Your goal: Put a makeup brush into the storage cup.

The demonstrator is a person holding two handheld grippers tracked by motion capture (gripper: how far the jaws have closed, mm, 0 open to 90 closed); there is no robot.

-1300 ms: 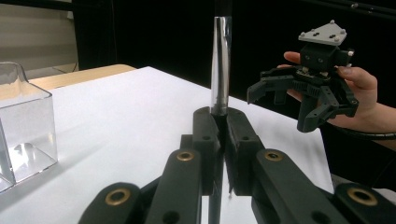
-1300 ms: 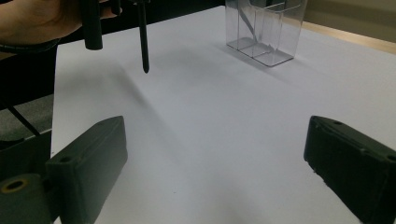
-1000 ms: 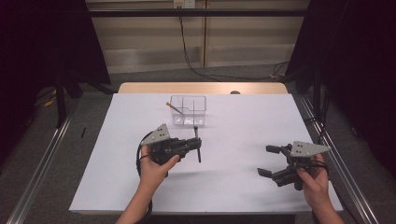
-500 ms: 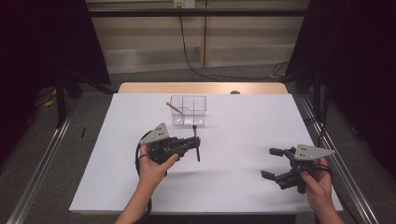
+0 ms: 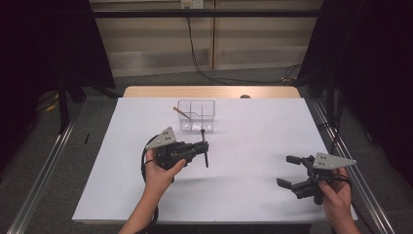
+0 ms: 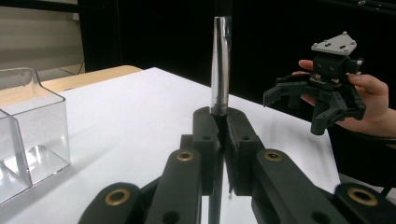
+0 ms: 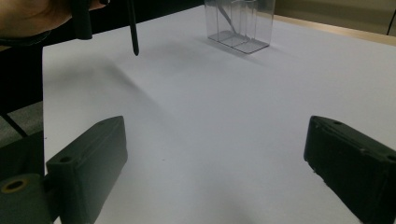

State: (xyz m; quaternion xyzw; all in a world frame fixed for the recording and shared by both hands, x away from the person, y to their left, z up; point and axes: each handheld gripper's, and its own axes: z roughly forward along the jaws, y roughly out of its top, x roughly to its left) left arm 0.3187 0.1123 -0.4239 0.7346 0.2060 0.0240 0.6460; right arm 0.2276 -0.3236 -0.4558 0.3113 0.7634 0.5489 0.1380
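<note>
My left gripper (image 5: 201,152) hovers over the middle left of the white table (image 5: 258,131), its jaws shut on a thin dark pen-like rod (image 5: 205,155). In the left gripper view the rod (image 6: 220,70) rises upright from between the closed jaws, and its upper part looks silvery. Near the table's front right corner my right gripper (image 5: 293,171) is open with nothing between its fingers. The right gripper view has the wide-apart jaws over bare table, with the rod's tip (image 7: 134,37) hanging at the upper left.
A clear plastic box (image 5: 196,116) with dividers stands at the back centre of the table, with a thin orange-tipped stick (image 5: 180,111) leaning in it. Bare wooden tabletop (image 5: 209,91) runs along the far edge. Dark curtains hang on both sides.
My right gripper has drifted slightly to the right and toward the near edge. The left gripper and the rod have stayed put.
</note>
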